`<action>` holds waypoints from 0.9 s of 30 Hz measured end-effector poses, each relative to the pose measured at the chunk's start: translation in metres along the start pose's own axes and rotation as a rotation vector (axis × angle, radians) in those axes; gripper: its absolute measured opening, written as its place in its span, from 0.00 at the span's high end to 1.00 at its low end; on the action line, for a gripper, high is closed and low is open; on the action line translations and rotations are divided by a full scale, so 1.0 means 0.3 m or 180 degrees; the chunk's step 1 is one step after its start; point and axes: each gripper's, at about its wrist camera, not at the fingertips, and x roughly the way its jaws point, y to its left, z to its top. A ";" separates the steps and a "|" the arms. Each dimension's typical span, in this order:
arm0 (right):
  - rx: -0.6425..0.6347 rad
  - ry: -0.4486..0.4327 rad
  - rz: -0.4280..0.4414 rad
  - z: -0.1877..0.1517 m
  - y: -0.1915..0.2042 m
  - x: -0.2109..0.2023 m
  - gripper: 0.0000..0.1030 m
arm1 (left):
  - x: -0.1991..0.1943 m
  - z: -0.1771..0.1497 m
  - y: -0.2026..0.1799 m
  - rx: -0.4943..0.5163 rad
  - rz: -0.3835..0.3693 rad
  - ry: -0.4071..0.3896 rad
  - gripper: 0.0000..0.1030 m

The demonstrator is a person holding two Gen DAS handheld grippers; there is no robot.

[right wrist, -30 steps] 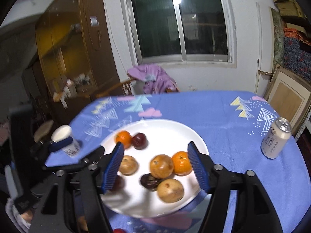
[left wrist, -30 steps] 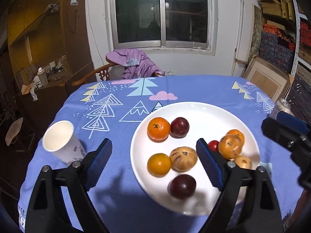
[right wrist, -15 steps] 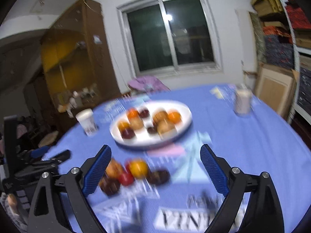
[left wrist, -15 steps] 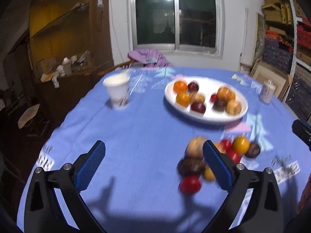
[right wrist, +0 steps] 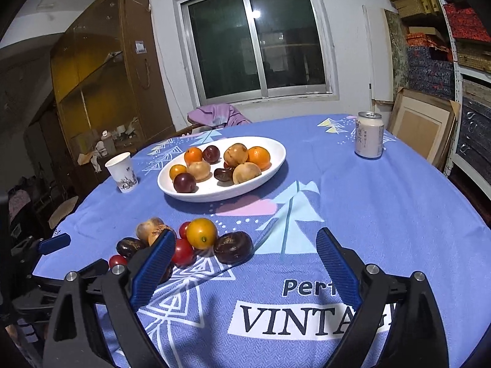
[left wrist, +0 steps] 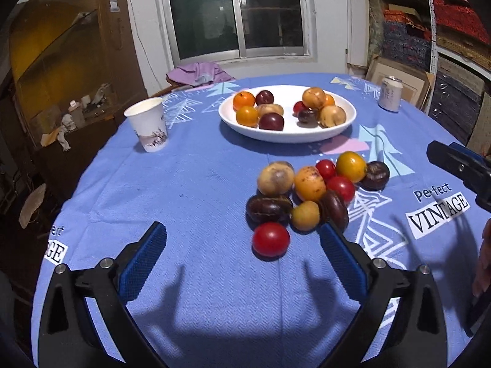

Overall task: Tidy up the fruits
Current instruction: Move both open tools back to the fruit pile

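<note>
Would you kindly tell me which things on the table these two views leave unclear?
- Loose fruit pile, right wrist view: the right gripper's left finger covers several fruits, so they cannot be counted.
- White plate, left wrist view: front fruits hide those behind.
- Can: label print too small to read.
- Paper cup: contents hidden by its wall.

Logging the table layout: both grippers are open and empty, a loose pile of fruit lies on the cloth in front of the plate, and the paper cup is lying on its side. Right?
Not quite. The paper cup stands upright, as the left wrist view shows. The rest holds: the left gripper and right gripper are open and empty, and the fruit pile lies before the plate.
</note>
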 end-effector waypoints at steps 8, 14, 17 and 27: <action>0.0015 0.0060 0.0015 -0.005 0.004 0.008 0.08 | 0.065 -0.006 0.026 -0.0138 -0.0099 0.0224 0.17; 0.0080 0.0111 0.0058 -0.007 -0.002 0.017 0.08 | 0.100 -0.008 0.000 -0.0021 -0.0195 0.0352 0.39; 0.0073 0.0135 0.0061 -0.010 0.001 0.022 0.08 | 0.094 -0.002 -0.008 0.0015 -0.0293 0.0291 0.41; 0.0023 0.0178 0.0052 -0.018 0.010 0.032 0.08 | 0.158 0.003 -0.015 -0.0054 -0.0574 0.0548 0.65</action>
